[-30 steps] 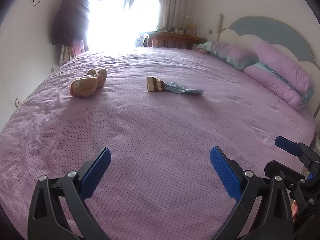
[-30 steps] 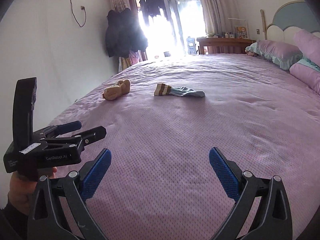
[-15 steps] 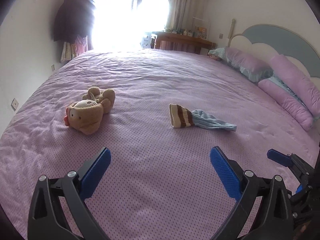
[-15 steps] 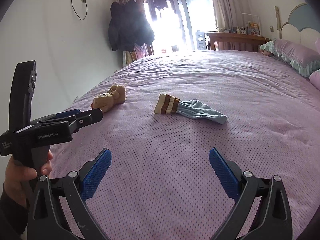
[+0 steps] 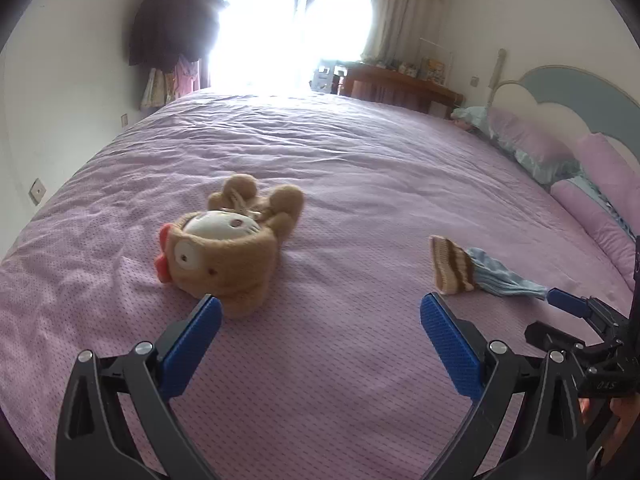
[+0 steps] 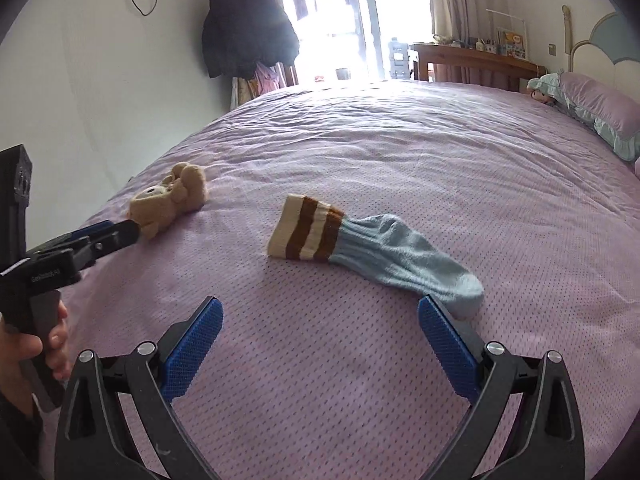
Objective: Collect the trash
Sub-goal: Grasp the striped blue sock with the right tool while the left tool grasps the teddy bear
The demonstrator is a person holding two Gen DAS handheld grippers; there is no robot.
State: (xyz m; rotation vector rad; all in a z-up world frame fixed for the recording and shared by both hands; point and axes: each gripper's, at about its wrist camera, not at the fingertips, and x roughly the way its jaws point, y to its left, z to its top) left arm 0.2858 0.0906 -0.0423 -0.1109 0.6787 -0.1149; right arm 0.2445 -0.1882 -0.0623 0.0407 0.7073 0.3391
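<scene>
Two things lie on the purple bed point(image 5: 360, 168): one plush toy point(image 5: 228, 248) and one sock point(image 6: 372, 248). The toy is brown with a white face and a red bit at its side. The sock has a tan cuff with brown stripes and a pale blue foot; it lies flat, well apart from the toy.

The left gripper point(image 5: 320, 336) has its fingers point(image 5: 192, 344) spread wide with nothing between them, the left tip just in front of the toy. The right gripper point(image 6: 320, 332) also has its fingers point(image 6: 448, 348) spread and empty, and the sock's toe lies just beyond the right tip.

A hand point(image 6: 24, 360) grips the left gripper's handle.

At the head of the bed lie purple pillows point(image 5: 592, 188) with a blue-trimmed one. A wooden desk point(image 6: 472, 60) with small items stands by the bright window, and dark coats point(image 6: 244, 28) hang on the wall.
</scene>
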